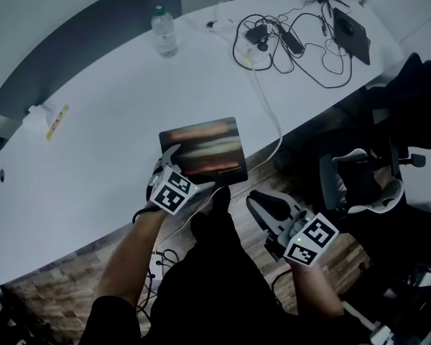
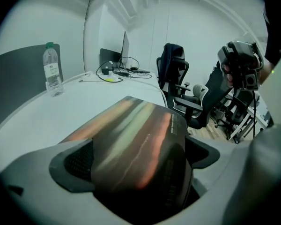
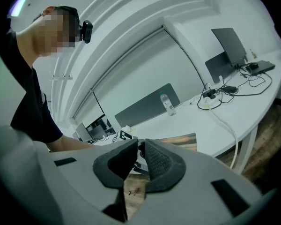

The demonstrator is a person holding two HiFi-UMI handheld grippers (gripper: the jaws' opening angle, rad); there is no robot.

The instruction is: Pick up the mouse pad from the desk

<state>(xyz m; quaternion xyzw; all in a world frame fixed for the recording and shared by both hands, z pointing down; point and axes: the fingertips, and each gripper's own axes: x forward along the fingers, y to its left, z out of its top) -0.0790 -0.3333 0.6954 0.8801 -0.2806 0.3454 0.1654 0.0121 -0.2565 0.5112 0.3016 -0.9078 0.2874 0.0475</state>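
Mouse pad (image 1: 203, 148) lies flat at worktop's (image 1: 93, 121) near edge, its near end between left gripper's (image 2: 138, 156) fingers (image 2: 77, 163), spread wide, not pinching. Best approach: work one finger under pad's edge, then close firmly. Right gripper (image 3: 138, 146): fingers together, empty.

Left gripper (image 1: 187, 169) straddles the mouse pad (image 1: 205, 146) corner on the white desk (image 1: 93, 157)

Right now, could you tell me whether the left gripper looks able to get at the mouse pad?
Probably yes. The left gripper has its jaws wide apart with the near end of the mouse pad between them, lying flat on the desk, and nothing else blocks it.
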